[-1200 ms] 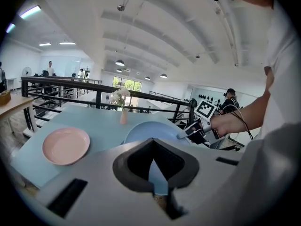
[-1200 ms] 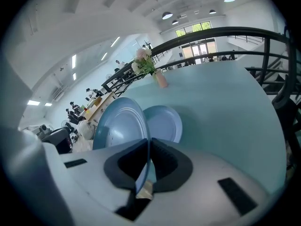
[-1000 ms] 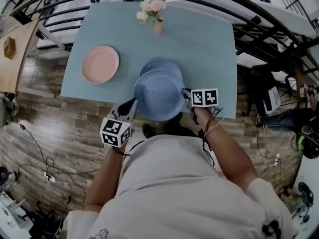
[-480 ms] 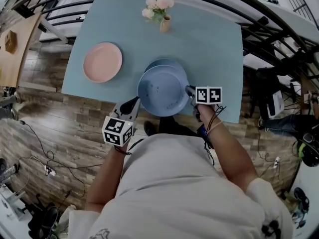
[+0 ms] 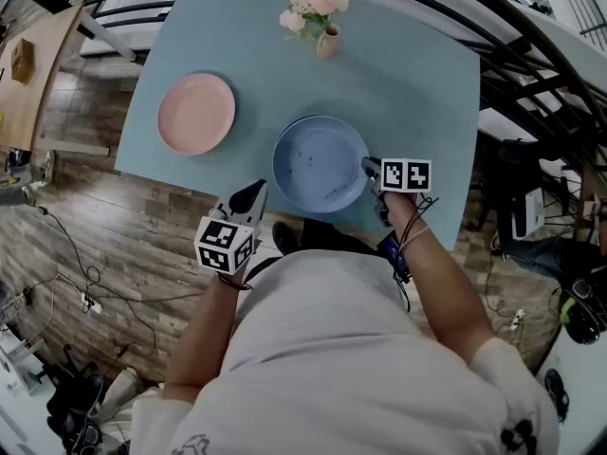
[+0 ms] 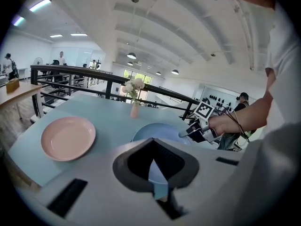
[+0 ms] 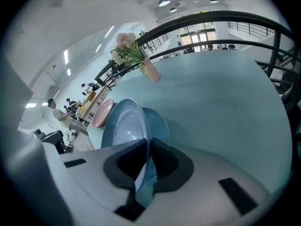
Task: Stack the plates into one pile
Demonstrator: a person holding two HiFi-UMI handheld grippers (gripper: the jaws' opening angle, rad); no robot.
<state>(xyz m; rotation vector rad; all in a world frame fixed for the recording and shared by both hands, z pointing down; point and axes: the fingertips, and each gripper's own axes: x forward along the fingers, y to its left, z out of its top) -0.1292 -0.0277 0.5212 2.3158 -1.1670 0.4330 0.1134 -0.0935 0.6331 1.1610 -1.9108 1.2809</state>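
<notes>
A blue plate (image 5: 321, 163) lies almost flat over a second blue plate on the teal table (image 5: 417, 83). In the right gripper view the upper plate (image 7: 123, 126) still tilts a little above the lower blue plate (image 7: 159, 121). My right gripper (image 5: 369, 166) grips the upper plate's right rim, which sits between its jaws (image 7: 143, 171); they have just been opening slightly. A pink plate (image 5: 196, 113) rests alone at the table's left. My left gripper (image 5: 253, 196) hovers off the table's near edge, shut and empty, aimed at the blue plates (image 6: 160, 131).
A small vase of flowers (image 5: 322, 17) stands at the table's far side. Black railings (image 5: 531, 74) curve behind and to the right of the table. Wooden floor with cables (image 5: 85, 292) lies to the left. A wooden side table (image 5: 24, 60) is at far left.
The held blue plate has come down from a steep tilt to lie nearly flat over the other blue plate. Both grippers have sunk slightly toward the table.
</notes>
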